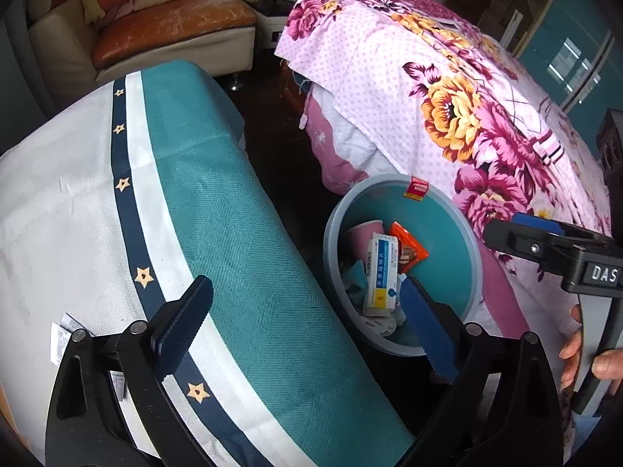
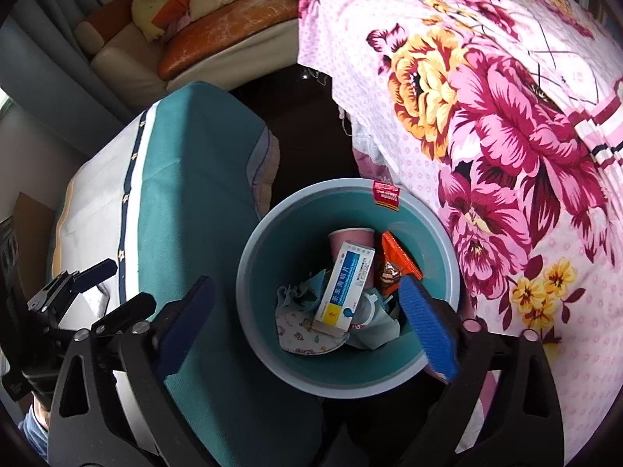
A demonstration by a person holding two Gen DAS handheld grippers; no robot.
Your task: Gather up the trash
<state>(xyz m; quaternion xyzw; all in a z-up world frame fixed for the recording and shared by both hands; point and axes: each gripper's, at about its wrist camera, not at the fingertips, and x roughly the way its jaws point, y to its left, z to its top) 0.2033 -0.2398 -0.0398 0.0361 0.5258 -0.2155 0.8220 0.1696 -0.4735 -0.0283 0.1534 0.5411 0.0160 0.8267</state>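
Note:
A grey bin with a teal inside (image 2: pixel 249 257) stands on the dark floor between a cloth-covered table and a bed. In it lie a white-and-blue medicine box (image 2: pixel 344 284), an orange wrapper (image 2: pixel 399 260), a pink paper cup (image 2: pixel 350 237), a patterned face mask (image 2: pixel 307 330) and crumpled tissue. My right gripper (image 2: pixel 307 323) hangs open right over the bin, holding nothing. My left gripper (image 1: pixel 307 330) is open and empty above the table's edge, with the bin (image 1: pixel 331 241) just to its right. Two small printed paper slips (image 1: pixel 62 338) lie on the cloth by its left finger.
The table wears a white and teal cloth with a star stripe (image 1: pixel 128 202). A floral pink quilt (image 1: pixel 447 116) hangs over the bed to the right of the bin. A sofa with an orange seat (image 1: pixel 171 27) stands at the back. A hand (image 1: pixel 572 350) grips the right tool.

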